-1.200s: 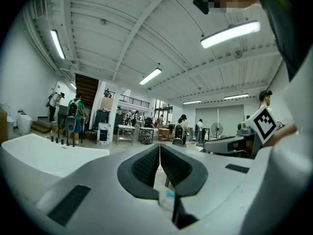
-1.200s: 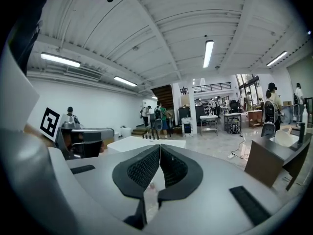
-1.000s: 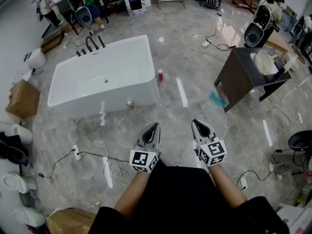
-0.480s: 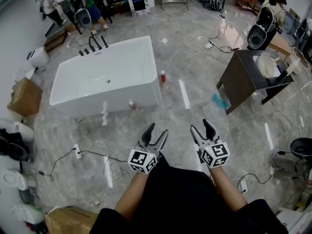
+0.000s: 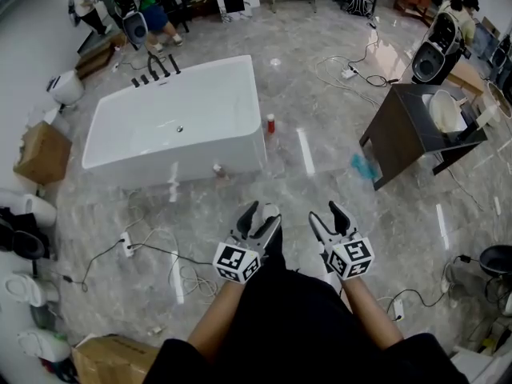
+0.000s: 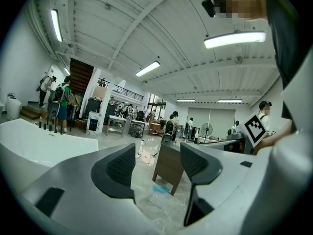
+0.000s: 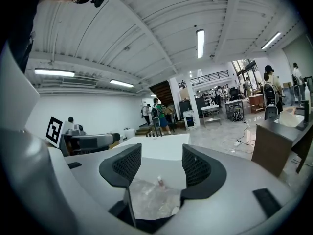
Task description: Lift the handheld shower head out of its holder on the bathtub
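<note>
The left tongs (image 5: 262, 214) and the right tongs (image 5: 325, 212), both shut a second ago, have just been opening. Their jaws now stand wide apart with nothing between them. Both sit slightly lower in the head view.

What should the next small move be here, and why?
Probably step toward the far end of the bathtub: the black fittings there lie well beyond both grippers. The left gripper and right gripper have just been opening, with nothing between their jaws.

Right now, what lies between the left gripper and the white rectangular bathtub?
Bare grey marble floor, apart from one small object by the bathtub; head view.
</note>
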Tool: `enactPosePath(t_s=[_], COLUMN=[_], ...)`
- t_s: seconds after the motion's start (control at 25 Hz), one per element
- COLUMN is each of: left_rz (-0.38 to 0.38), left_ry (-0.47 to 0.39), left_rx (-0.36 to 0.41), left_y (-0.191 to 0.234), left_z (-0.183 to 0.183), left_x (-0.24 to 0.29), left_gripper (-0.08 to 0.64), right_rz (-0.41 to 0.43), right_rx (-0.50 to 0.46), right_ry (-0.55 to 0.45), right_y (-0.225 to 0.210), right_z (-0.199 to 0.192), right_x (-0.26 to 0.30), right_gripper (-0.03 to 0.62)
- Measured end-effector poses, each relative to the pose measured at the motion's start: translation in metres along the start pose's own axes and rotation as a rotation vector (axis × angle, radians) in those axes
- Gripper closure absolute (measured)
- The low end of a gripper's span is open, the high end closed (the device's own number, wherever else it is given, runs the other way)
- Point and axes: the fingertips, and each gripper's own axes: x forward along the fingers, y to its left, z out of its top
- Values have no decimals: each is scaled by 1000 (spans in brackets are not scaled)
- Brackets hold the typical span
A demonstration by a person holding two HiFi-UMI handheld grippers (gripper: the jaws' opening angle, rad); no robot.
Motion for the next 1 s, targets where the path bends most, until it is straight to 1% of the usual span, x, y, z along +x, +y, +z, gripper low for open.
enactPosePath(t_s=[0.16,0.28,0.44,0.56,0.72,0.88,1.0], left_rz=[1,-1,-8,-5,21,50,66], left_ry=[-9,-22,-19,-12,-6,19,36], left_rx=[-28,-49,-46,-61,-75,-62,-59], left_y=[20,38,70,106,168,216,251], left_z=[-2,-4,-7,-7,13,40,57], left_x=[30,61,112,151,198,237,258], left_gripper=[295,295,295,295,288,287,287], right_rz=[-6,-6,-12,-18,-20,-12,-9], right_rx=[14,4,-8,-15,-8,-2,9], right_ry=[27,45,57,54,80,94,93], right_y=[-17,-39,-78,-104,-134,-165,-180], right_z=[-1,1,11,23,44,76,98], right_x=[25,48,96,139,206,265,308], right_gripper=[360,360,360,360,360,360,360])
